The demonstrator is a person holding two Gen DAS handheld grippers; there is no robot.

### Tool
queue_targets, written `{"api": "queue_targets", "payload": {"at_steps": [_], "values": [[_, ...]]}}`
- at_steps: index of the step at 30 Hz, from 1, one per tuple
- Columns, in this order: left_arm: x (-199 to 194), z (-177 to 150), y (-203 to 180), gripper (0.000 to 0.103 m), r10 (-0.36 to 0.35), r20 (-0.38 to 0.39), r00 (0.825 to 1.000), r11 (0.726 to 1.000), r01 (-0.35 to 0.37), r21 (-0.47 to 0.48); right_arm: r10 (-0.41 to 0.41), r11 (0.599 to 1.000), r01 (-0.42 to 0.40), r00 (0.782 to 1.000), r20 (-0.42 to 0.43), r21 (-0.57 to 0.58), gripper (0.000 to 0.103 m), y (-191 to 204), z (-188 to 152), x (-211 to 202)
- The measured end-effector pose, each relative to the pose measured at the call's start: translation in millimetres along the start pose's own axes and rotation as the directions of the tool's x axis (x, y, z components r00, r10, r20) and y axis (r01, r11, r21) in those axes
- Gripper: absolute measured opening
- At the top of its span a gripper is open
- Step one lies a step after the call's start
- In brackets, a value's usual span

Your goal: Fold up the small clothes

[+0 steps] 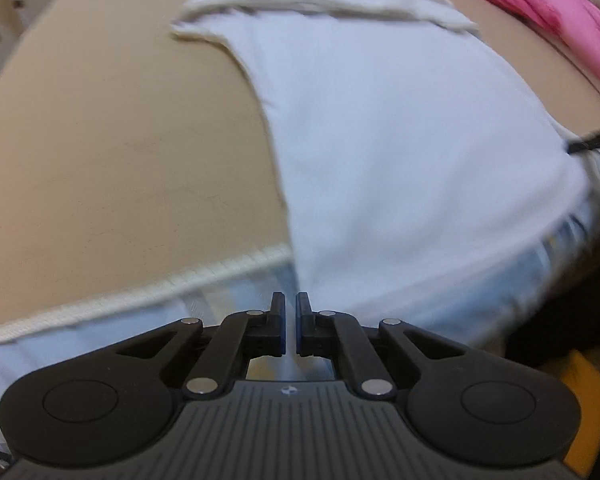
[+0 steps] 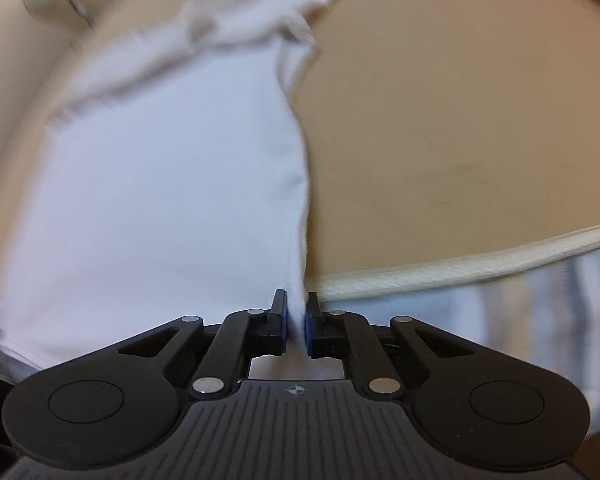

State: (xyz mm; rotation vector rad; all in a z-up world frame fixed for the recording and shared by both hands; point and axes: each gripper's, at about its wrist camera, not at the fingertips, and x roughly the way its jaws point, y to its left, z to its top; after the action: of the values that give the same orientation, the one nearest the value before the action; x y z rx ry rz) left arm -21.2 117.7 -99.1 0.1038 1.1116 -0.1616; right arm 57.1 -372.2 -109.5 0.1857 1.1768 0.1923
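A small white garment lies spread on a tan padded surface, its thick rolled end at the far side. My left gripper sits at the near left corner of the garment; its jaws are nearly together and a thin strip of white cloth runs between them. My right gripper is shut on the near right corner of the same white garment, with cloth pinched between the blue pads. Both views are blurred by motion.
The tan surface ends in a cream piped edge close to both grippers. Pink cloth lies at the far right of the surface. A black object pokes in at the right edge.
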Motion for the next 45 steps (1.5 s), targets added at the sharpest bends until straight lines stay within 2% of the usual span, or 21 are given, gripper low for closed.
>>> {"api": "queue_targets", "payload": {"at_steps": [2, 4, 6, 8, 10, 11, 13, 15, 17, 18, 21, 24, 26, 27, 29, 33, 35, 40, 42, 43, 45], "values": [[-10.9, 14.6, 5.0, 0.016, -0.036, 0.095, 0.995, 0.998, 0.04, -0.044, 0.018, 1.0, -0.017, 0.995, 0.093, -0.016, 0.01, 6.4, 6.4, -13.6], [-16.3, 26.5, 8.1, 0.019, -0.091, 0.157, 0.983, 0.992, 0.103, -0.071, 0.052, 0.999, -0.052, 0.983, 0.174, -0.006, 0.01, 9.9, 11.6, -25.0], [-11.6, 38.5, 0.8, 0.019, -0.115, 0.169, 0.979, 0.99, 0.127, -0.065, 0.1, 0.995, -0.103, 0.979, 0.18, 0.007, 0.012, 10.2, 15.8, -23.2], [0.2, 46.8, -10.0, 0.023, -0.115, 0.14, 0.984, 0.992, 0.122, -0.042, 0.081, 0.997, -0.08, 0.991, 0.102, -0.016, 0.022, 16.3, 20.4, -7.8], [19.4, 50.0, -20.7, 0.031, -0.107, 0.076, 0.991, 0.994, 0.108, -0.011, -0.039, 0.996, 0.038, 0.999, -0.015, -0.083, 0.024, 27.3, 18.0, 17.6], [31.5, 47.5, -28.7, 0.037, -0.093, 0.019, 0.995, 0.996, 0.093, 0.01, -0.06, 0.994, 0.059, 0.998, -0.012, -0.098, 0.023, 32.9, 19.8, 19.9], [49.6, 46.5, -38.8, 0.037, -0.042, -0.058, 0.997, 0.997, 0.045, 0.058, -0.067, 0.992, 0.075, 0.995, 0.077, -0.099, 0.024, 40.7, 29.2, 8.1], [44.5, 53.5, -42.1, 0.038, -0.031, -0.001, 1.0, 0.999, 0.031, 0.043, -0.048, 0.995, 0.062, 0.981, 0.188, -0.073, 0.025, 47.5, 37.6, -8.7], [34.1, 65.8, -38.7, 0.038, -0.05, 0.101, 0.994, 0.999, 0.052, -0.013, -0.009, 1.0, 0.013, 0.967, 0.255, -0.014, 0.028, 48.3, 47.6, -17.1], [29.2, 71.3, -38.4, 0.038, -0.041, 0.148, 0.988, 0.998, 0.047, -0.033, 0.001, 1.0, -0.004, 0.962, 0.274, 0.01, 0.029, 47.4, 50.5, -16.3], [23.0, 86.0, -52.3, 0.038, 0.053, 0.288, 0.956, 0.999, -0.049, -0.021, -0.017, 1.0, 0.01, 0.949, 0.316, 0.024, 0.029, 58.1, 61.9, -11.4], [30.3, 111.4, -71.5, 0.036, 0.065, 0.333, 0.941, 0.995, -0.086, 0.048, -0.021, 0.999, 0.008, 0.924, 0.382, 0.036, 0.029, 69.0, 74.0, -4.2], [35.0, 131.9, -82.6, 0.027, 0.047, 0.347, 0.937, 0.993, -0.08, 0.083, -0.008, 0.999, -0.01, 0.911, 0.412, 0.041, 0.031, 72.3, 83.0, -4.1], [39.7, 148.2, -91.2, 0.026, 0.041, 0.349, 0.936, 0.991, -0.082, 0.102, -0.012, 0.999, -0.003, 0.908, 0.42, 0.035, 0.033, 75.1, 87.4, -5.5], [46.8, 176.9, -102.4, 0.026, 0.031, 0.358, 0.933, 0.988, -0.082, 0.127, -0.034, 0.999, 0.031, 0.901, 0.433, 0.013, 0.046, 81.4, 94.5, -6.2], [76.1, 229.4, -139.6, 0.03, 0.007, 0.388, 0.922, 0.982, -0.08, 0.172, -0.053, 0.998, 0.067, 0.909, 0.413, -0.018, 0.046, 89.8, 105.8, 6.2], [103.1, 259.4, -157.5, 0.044, 0.005, 0.377, 0.926, 0.978, -0.083, 0.191, -0.052, 0.997, 0.073, 0.916, 0.397, -0.038, 0.046, 92.2, 110.4, 11.5], [170.1, 307.4, -186.8, 0.046, 0.062, 0.328, 0.943, 0.95, -0.156, 0.269, -0.038, 0.994, 0.071, 0.936, 0.35, -0.08, 0.046, 95.2, 115.7, 21.8], [191.4, 314.7, -184.9, 0.023, 0.096, 0.31, 0.946, 0.939, -0.19, 0.287, -0.032, 0.994, 0.064, 0.939, 0.341, -0.083, 0.046, 95.0, 118.0, 24.4], [198.3, 316.5, -179.6, 0.003, 0.115, 0.297, 0.948, 0.936, -0.203, 0.286, -0.032, 0.994, 0.065, 0.941, 0.336, -0.088, 0.046, 95.4, 119.0, 26.3], [192.5, 320.1, -159.0, 0.001, 0.124, 0.298, 0.947, 0.951, -0.199, 0.237, -0.036, 0.992, 0.072, 0.946, 0.322, -0.101, 0.046, 96.7, 121.2, 31.1]]}}
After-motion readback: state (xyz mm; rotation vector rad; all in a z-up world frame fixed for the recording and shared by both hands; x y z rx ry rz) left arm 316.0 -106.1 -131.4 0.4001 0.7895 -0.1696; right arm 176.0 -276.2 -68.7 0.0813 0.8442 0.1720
